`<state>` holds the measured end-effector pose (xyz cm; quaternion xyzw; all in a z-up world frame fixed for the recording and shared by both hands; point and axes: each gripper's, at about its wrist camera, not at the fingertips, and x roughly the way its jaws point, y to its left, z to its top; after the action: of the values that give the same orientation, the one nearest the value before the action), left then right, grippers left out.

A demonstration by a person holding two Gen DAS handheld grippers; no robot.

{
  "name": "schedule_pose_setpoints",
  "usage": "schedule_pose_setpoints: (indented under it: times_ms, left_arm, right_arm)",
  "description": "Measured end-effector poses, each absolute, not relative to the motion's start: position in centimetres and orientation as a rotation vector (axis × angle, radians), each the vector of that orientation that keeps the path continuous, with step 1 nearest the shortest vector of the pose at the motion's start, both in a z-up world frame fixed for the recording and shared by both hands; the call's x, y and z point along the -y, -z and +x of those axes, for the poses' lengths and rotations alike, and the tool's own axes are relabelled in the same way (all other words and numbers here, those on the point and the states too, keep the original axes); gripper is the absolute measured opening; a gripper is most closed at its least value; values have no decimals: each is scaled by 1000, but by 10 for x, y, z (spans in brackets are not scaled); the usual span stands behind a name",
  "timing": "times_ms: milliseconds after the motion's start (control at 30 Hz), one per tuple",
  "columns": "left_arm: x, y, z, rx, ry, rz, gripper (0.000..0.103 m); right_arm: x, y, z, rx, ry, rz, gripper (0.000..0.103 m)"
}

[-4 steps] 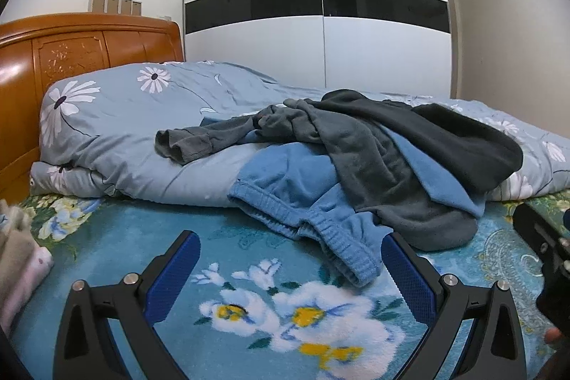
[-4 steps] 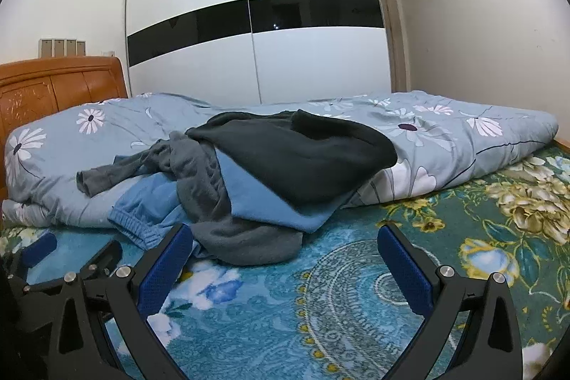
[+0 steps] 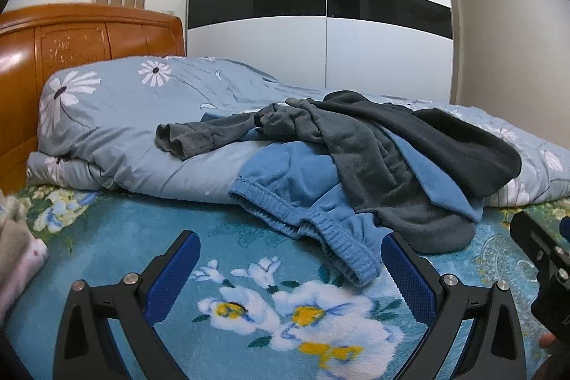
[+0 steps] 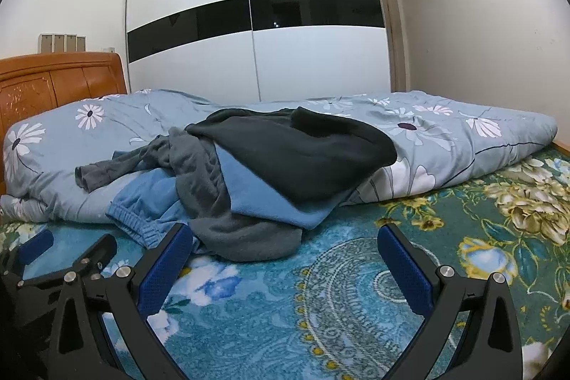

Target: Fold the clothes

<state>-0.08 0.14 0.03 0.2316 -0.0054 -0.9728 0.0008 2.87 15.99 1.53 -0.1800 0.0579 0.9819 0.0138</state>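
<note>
A heap of clothes lies on the bed: a blue garment with a ribbed waistband point(image 3: 306, 198) point(image 4: 142, 205), a grey garment point(image 3: 363, 152) point(image 4: 203, 173) and a black garment point(image 3: 459, 145) point(image 4: 306, 152) on top. My left gripper point(image 3: 290, 273) is open and empty, low over the flowered blanket, just short of the blue waistband. My right gripper point(image 4: 285, 259) is open and empty, in front of the grey garment's hem. The left gripper also shows at the lower left of the right wrist view point(image 4: 67, 255).
A rolled light-blue daisy quilt point(image 3: 117, 130) point(image 4: 445, 145) lies behind the clothes. A wooden headboard point(image 3: 71, 38) is at the left. Folded pale clothes point(image 3: 14, 248) lie at the left edge. A white wardrobe point(image 4: 256, 34) stands behind the bed.
</note>
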Motion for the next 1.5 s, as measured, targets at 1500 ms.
schedule_pose_setpoints:
  times_ms: [1500]
  left_arm:
    - [33, 1, 14, -99, 2958, 708, 103]
  right_arm:
    - [-154, -16, 31, -108, -3044, -597, 103]
